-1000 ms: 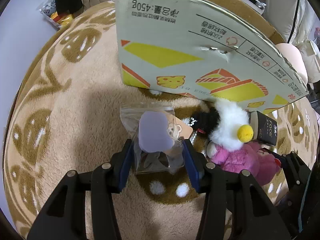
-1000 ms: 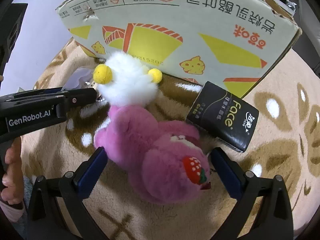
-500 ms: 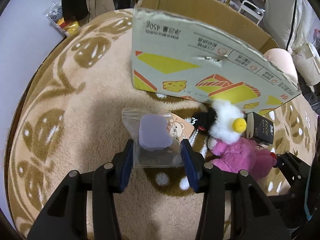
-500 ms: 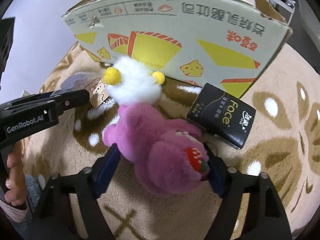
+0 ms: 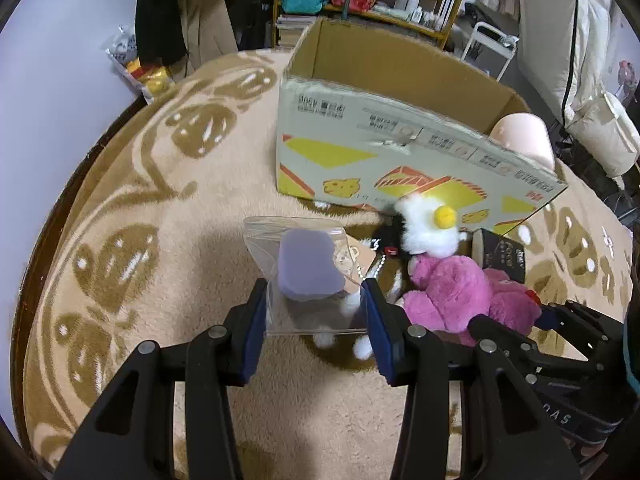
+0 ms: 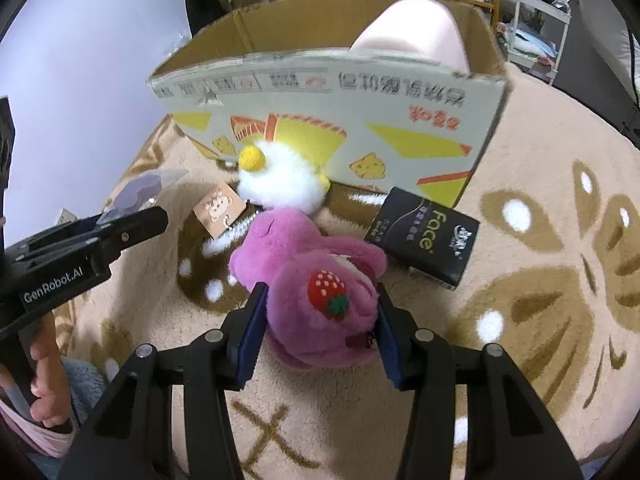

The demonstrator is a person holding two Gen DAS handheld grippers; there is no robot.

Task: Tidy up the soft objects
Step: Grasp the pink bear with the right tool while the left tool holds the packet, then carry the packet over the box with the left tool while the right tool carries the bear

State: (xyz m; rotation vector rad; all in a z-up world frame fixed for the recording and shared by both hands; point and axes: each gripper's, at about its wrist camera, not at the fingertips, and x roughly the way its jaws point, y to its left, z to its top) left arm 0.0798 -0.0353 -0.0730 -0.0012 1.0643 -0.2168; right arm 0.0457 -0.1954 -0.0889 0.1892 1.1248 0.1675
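My left gripper [image 5: 316, 316] is shut on a clear plastic bag [image 5: 298, 264] with a lilac soft pad inside, held up off the carpet. My right gripper [image 6: 318, 324] has its jaws closing on a pink plush bear [image 6: 320, 280] with a strawberry patch; both blue pads press into its fur. A white fluffy toy [image 6: 282, 180] with yellow pompoms lies just behind the bear, against the open cardboard box [image 6: 332, 120]. In the left wrist view the bear [image 5: 460, 296] and white toy [image 5: 428, 228] lie to the right, with the right gripper at the lower right.
A black "Face" packet [image 6: 424, 236] lies right of the bear near the box corner. A small bear tag [image 6: 218, 208] on a bead chain sits on the patterned beige carpet [image 6: 540, 280]. A pale pink cushion [image 6: 412, 28] fills the box's right end. Shelves and clothes stand behind.
The left gripper lifted the bag up and away, so the box's inside now shows. The right jaws closed from wide open onto the pink bear and rose slightly.
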